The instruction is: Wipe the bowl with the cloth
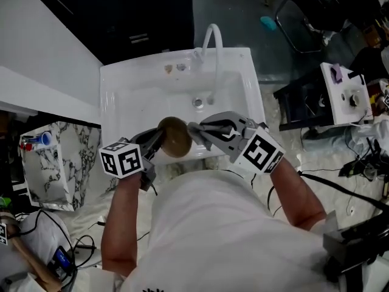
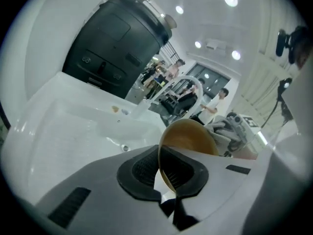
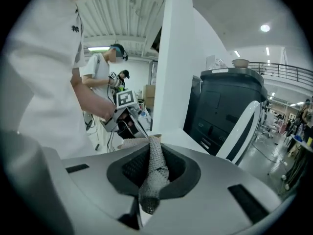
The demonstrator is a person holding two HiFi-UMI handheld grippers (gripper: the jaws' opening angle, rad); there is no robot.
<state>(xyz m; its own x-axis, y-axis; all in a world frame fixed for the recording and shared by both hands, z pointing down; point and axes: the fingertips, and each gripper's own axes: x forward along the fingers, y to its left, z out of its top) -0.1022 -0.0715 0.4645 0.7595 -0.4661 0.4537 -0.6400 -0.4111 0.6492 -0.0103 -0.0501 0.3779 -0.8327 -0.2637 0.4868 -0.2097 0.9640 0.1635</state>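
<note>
Two tongs were clenched: left tongs [image 2: 164,174] on bowl [image 2: 189,137] rim, right tongs [image 3: 152,180] on cloth [image 3: 156,155]. Bowl was judged liable to be levered loose by wiping.

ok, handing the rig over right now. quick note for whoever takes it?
Left tongs: shut on the rim of the brown bowl, which is held up over the white sink.
Right tongs: shut on the grey cloth, whose end sits right beside the bowl. Can't tell if it touches.
Done: bowl and cloth are both in hand, side by side.
Left: wipe the bowl inside and around the rim. How much is already wiped doesn't show.
</note>
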